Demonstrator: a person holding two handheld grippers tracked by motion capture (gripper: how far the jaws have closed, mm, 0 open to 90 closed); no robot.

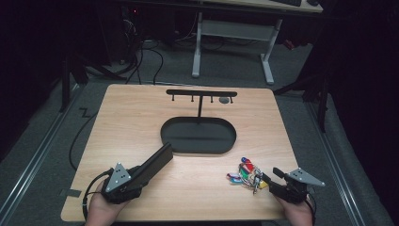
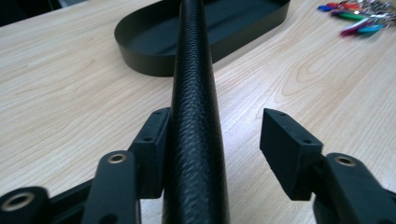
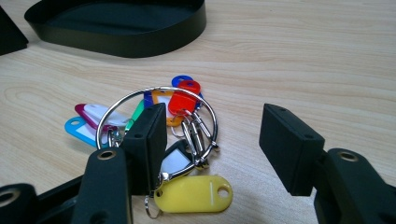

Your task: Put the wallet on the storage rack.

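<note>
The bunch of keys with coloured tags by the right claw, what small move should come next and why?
Probably ease the right claw forward a little and close it on the big metal key ring. Its jaws stand open, the near-side one already over the ring and coloured plastic tags, with nothing gripped yet.

Both grippers are matte black. The left gripper and the right gripper each carry a grey three-cornered plate dotted with small holes, and a black cable trails behind. The blocky jaws show small screw holes and brass-ringed pivots; both hands are bare.
</note>
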